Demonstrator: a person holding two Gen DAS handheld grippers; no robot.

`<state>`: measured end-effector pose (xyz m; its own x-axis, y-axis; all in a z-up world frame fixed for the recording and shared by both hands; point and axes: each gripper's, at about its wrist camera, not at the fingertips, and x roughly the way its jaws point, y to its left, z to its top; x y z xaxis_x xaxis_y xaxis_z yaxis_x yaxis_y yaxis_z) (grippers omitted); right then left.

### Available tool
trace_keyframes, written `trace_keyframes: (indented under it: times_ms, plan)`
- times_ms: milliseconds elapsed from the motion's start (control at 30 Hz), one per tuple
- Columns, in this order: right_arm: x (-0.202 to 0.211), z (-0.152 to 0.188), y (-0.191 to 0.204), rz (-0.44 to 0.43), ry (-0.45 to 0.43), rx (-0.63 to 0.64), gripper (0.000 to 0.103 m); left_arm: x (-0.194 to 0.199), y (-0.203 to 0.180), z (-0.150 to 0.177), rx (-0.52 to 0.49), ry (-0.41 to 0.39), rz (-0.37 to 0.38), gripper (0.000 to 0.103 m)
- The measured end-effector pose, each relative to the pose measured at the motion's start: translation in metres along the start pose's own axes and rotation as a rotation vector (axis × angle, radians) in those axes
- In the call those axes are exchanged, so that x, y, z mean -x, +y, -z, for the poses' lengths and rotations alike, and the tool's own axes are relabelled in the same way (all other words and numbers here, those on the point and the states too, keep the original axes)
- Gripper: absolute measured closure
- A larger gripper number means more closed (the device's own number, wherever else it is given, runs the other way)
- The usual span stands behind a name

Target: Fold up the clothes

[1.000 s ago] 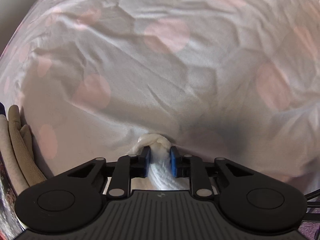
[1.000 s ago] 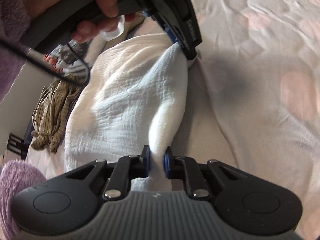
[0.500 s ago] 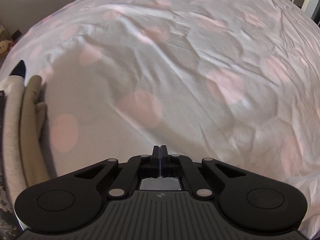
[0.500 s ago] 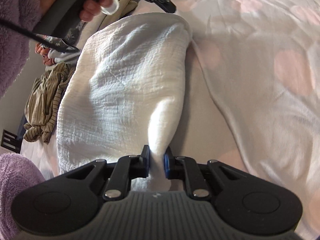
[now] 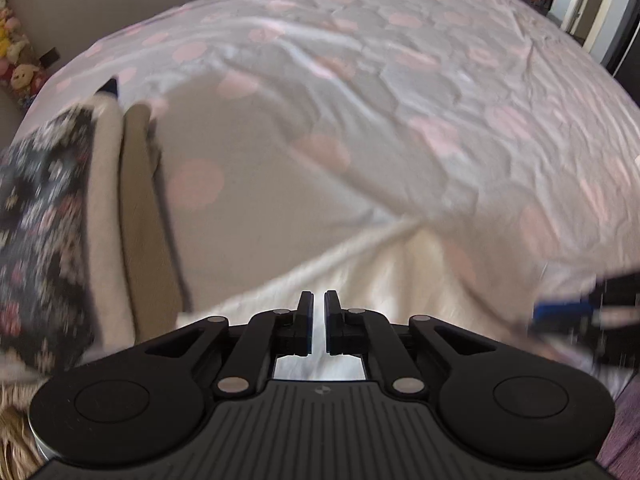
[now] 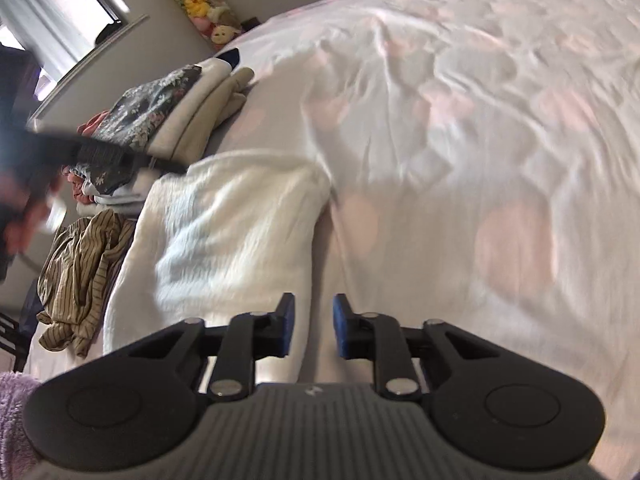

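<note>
Bedspread (image 6: pixel 500 128), pale w/ pink dots and a hexagon quilt pattern, fills most of both views. White crinkled garment (image 6: pixel 224 232) lies on it, spread flat-ish, near the bed's edge, its right edge running down toward the right gripper (image 6: pixel 313 326).

Right gripper: blue-padded fingers (image 6: pixel 342 332) apart w/ a clear gap, nothing between them; the garment's edge sits just beside the left finger, touching or not I can't tell. Left gripper (image 5: pixel 316 322): fingers nearly together w/ a slim gap, no cloth pinched; white garment (image 5: pixel 360 272) shows below and ahead of the tips. From the right wrist view the left gripper (image 6: pixel 120 156) appears as a dark blurred bar above the garment, w/ a blurred hand (image 6: pixel 28 208) on it.

No containers in view. Folded stack (image 6: pixel 176 116) sits on the bed beyond the garment: dark floral piece on top, cream and tan layers beside. Same stack (image 5: pixel 80 216) at left in the left wrist view, blurred. Striped olive-tan garment (image 6: pixel 80 276) lies crumpled near the bed's edge, left of the white one. Plush toys (image 6: pixel 200 4) line the wall.

Writing: small mark on each gripper body, too small to read.
</note>
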<state>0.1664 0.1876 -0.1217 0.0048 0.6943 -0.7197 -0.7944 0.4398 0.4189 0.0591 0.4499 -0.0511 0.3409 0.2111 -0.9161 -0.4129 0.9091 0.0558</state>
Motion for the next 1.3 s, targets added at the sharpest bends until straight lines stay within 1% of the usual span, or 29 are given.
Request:
trace_keyframes:
  times_ms: [33,100,233,300,400,533,667,800,900,967,1000,1033,1067,1133,1200,1300]
  plan:
    - [-0.003,-0.008,-0.002,-0.001,-0.009,0.026,0.085,-0.001,0.003,0.009,0.007,0.011,-0.011,0.099]
    - [-0.015,-0.024,0.003,0.024,-0.01,0.119,0.085,-0.003,0.014,0.028,0.04,0.022,-0.036,0.099]
    - [-0.034,-0.047,0.0,0.027,-0.002,0.249,0.084,-0.012,0.033,0.057,0.1,0.047,-0.055,0.099]
    - [-0.042,-0.054,0.001,0.018,0.008,0.293,0.082,-0.015,0.038,0.066,0.123,0.047,-0.048,0.099]
    - [-0.055,-0.065,0.002,0.003,0.023,0.359,0.081,-0.02,0.042,0.075,0.159,0.015,-0.041,0.098]
    - [-0.073,-0.07,0.009,-0.011,0.053,0.45,0.081,-0.033,0.049,0.086,0.236,-0.043,-0.013,0.098]
    - [-0.084,-0.071,0.015,-0.018,0.036,0.504,0.081,-0.041,0.056,0.1,0.247,-0.102,0.019,0.098]
    - [-0.103,-0.081,0.015,0.014,0.064,0.582,0.081,-0.04,0.07,0.105,0.29,-0.118,0.08,0.1]
    - [-0.11,-0.093,0.014,-0.015,0.08,0.572,0.081,-0.042,0.078,0.109,0.32,-0.125,0.117,0.1]
    - [-0.112,-0.094,0.016,-0.051,0.08,0.569,0.082,-0.043,0.082,0.11,0.333,-0.125,0.136,0.1]
    - [-0.114,-0.094,0.018,-0.054,0.097,0.578,0.089,-0.044,0.082,0.109,0.333,-0.124,0.142,0.1]
    - [-0.117,-0.094,0.019,-0.056,0.114,0.587,0.098,-0.044,0.082,0.109,0.334,-0.124,0.148,0.1]
    - [-0.116,-0.092,0.024,-0.035,0.105,0.635,0.099,-0.045,0.083,0.11,0.331,-0.125,0.152,0.101]
    - [-0.107,-0.088,0.038,-0.008,0.069,0.806,0.099,-0.045,0.085,0.111,0.327,-0.129,0.159,0.101]
    - [-0.097,-0.086,0.048,0.024,0.061,0.988,0.1,-0.045,0.088,0.114,0.334,-0.131,0.171,0.101]
    - [-0.093,-0.084,0.056,0.053,0.12,1.205,0.1,-0.046,0.089,0.112,0.336,-0.127,0.175,0.102]
